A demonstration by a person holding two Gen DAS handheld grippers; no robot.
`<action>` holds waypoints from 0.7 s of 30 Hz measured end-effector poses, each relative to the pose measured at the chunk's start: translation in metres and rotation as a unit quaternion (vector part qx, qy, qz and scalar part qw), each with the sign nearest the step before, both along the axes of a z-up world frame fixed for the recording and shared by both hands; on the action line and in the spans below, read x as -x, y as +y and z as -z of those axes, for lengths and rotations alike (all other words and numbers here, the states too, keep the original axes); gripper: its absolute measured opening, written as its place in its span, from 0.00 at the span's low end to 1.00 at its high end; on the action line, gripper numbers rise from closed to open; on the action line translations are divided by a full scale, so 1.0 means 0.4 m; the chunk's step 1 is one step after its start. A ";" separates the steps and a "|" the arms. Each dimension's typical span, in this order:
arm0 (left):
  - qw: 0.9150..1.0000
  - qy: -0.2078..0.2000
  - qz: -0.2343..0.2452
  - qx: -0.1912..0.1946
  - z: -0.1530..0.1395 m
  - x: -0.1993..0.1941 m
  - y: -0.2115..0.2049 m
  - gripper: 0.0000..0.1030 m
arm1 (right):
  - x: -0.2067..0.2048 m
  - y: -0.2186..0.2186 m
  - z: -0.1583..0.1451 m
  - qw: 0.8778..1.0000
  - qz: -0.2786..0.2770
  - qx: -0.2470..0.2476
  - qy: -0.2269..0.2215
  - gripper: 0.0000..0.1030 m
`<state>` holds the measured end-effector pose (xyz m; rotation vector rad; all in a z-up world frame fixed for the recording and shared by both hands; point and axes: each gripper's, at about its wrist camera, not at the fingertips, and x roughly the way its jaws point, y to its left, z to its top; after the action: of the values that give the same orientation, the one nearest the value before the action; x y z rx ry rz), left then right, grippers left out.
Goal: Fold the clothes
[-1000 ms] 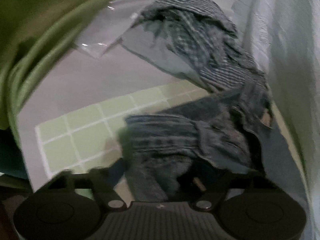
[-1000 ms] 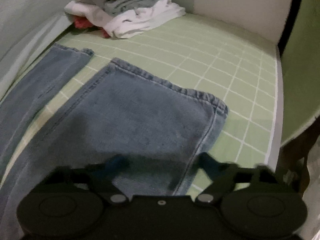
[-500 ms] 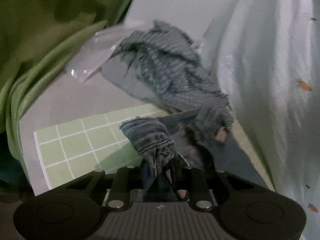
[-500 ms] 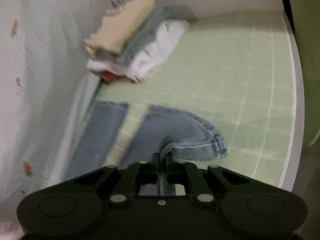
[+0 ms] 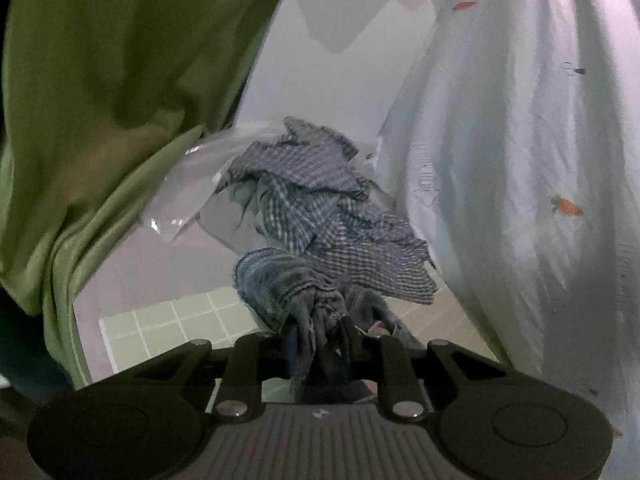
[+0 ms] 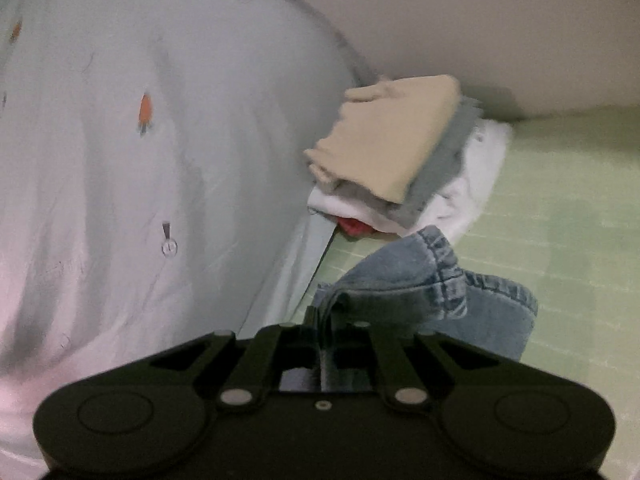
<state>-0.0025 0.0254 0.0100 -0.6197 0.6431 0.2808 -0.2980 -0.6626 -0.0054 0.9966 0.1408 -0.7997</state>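
The blue jeans (image 5: 276, 284) hang bunched in the left wrist view, lifted off the green grid mat (image 5: 160, 328). My left gripper (image 5: 320, 330) is shut on this thick denim bundle, folds spilling out on both sides of the fingers. In the right wrist view my right gripper (image 6: 325, 318) is shut on a thin fold of a jeans leg (image 6: 420, 272) near its stitched hem, which curls up above the green mat (image 6: 560, 220). The jeans between the two grippers are hidden.
A crumpled blue checked shirt (image 5: 320, 208) and a clear plastic sheet (image 5: 188, 196) lie behind the left gripper. A green curtain (image 5: 100, 120) hangs on the left. A white carrot-print sheet (image 6: 160, 120) drapes alongside. Folded clothes (image 6: 392, 152) are stacked in the corner.
Both grippers went from open over the flat jeans to shut on the denim. Both have risen, pulling the jeans up off the mat, and the views have tilted upward.
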 end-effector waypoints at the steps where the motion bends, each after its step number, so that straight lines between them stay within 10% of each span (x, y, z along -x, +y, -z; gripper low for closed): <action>1: 1.000 0.001 -0.005 0.007 0.005 -0.006 -0.003 0.22 | -0.025 -0.010 0.001 1.000 -0.002 -0.003 0.003 0.06; 21: 1.000 0.028 -0.012 -0.006 0.065 -0.326 -0.110 0.22 | -0.410 -0.205 0.100 0.997 -0.002 -0.066 0.040 0.06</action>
<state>0.1277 -0.0187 -0.0161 -0.6111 0.6874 0.3256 -0.1341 -0.7448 -0.0453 1.0891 0.2683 -0.8352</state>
